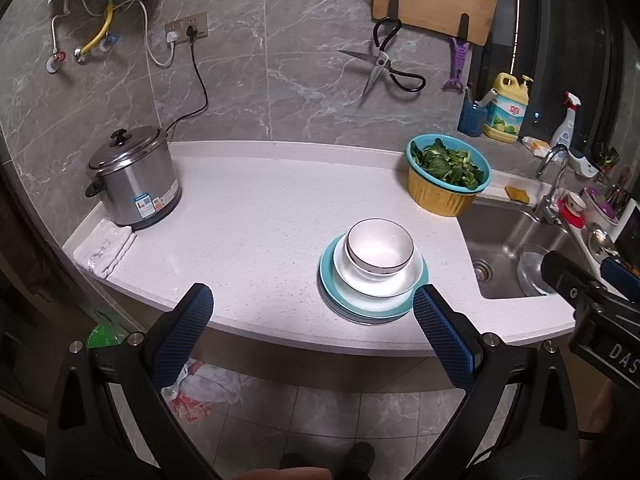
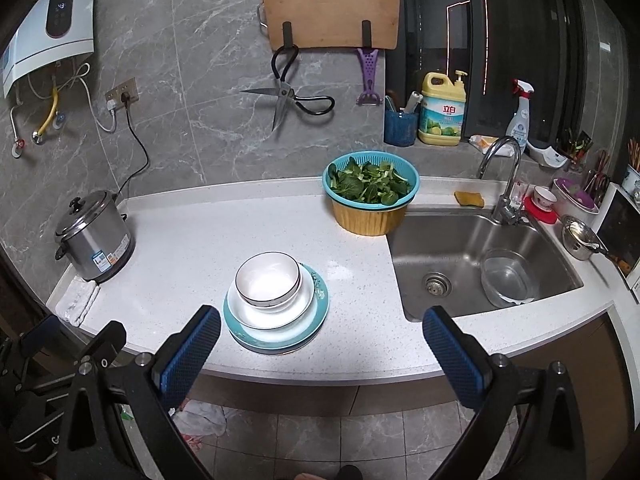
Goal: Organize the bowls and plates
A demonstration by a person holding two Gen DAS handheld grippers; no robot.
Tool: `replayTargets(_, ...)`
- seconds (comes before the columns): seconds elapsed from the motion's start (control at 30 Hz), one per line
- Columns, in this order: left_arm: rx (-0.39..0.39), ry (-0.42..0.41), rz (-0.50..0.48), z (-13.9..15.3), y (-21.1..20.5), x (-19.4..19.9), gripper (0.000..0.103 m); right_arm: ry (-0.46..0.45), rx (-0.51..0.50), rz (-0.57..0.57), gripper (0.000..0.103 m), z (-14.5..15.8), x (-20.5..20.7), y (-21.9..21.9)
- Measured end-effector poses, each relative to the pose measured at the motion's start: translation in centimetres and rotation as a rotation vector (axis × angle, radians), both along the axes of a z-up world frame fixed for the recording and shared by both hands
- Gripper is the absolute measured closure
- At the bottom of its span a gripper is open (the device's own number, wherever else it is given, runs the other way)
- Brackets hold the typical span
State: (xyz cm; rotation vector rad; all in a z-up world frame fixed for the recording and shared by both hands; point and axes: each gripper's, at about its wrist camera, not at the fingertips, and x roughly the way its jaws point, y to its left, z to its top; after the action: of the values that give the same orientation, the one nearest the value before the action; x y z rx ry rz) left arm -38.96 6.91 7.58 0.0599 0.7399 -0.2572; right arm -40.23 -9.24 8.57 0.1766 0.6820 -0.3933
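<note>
Crockery sits stacked near the front edge of the white desk (image 2: 192, 240): a white bowl with a dark rim (image 2: 267, 279) nests in a wider white bowl (image 2: 270, 309), which rests on a teal plate (image 2: 316, 314), with what looks like another plate edge just showing beneath it. The left tool (image 1: 313, 307) hangs in front of the desk edge with its blue-padded fingers spread wide and nothing between them; the stack lies just beyond its right finger. The right tool (image 2: 321, 328) is likewise held wide and empty, short of the desk, the stack just beyond its left finger.

Behind the stack, at the corner of the steel sink (image 2: 460, 236), a teal colander of leafy greens (image 2: 370, 184) sits in a yellow basin (image 2: 366, 220). A clear bowl (image 2: 508, 280) lies in the sink. At the far left a steel rice cooker (image 2: 94, 236) stands plugged into the wall, a folded white cloth (image 2: 76, 300) just in front of it. On the tiled wall hang a wooden cutting board (image 2: 332, 8), scissors (image 2: 286, 88) and a purple peeler (image 2: 368, 76). Dish soap (image 2: 442, 110) and a spray bottle (image 2: 520, 114) stand on the ledge behind the faucet (image 2: 506, 172). Open desk lies between both tools and the stack.
</note>
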Motion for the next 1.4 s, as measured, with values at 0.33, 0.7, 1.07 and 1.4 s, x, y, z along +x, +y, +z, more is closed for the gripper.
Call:
replayTargets(0.33,-0.004,0.019,0.02,-0.3,0.0,0.6,0.001,-0.005,-0.003,0.007,0.0,0.1,0.2,-0.3)
replayTargets(0.7,0.002,0.03,0.022,-0.6,-0.8,1.2,0.001,-0.005,-0.006,0.005,0.0,0.2,0.4,-0.2)
replayTargets(1.07,0.005,0.034,0.021,-0.8,-1.4,1.3,0.001,-0.004,-0.007,0.008,0.0,0.3,0.6,-0.3)
replayTargets(1.4,0.007,0.037,0.018,-1.1,-1.6,1.4,0.001,0.0,-0.004,0.012,0.0,0.2,0.9,-0.6)
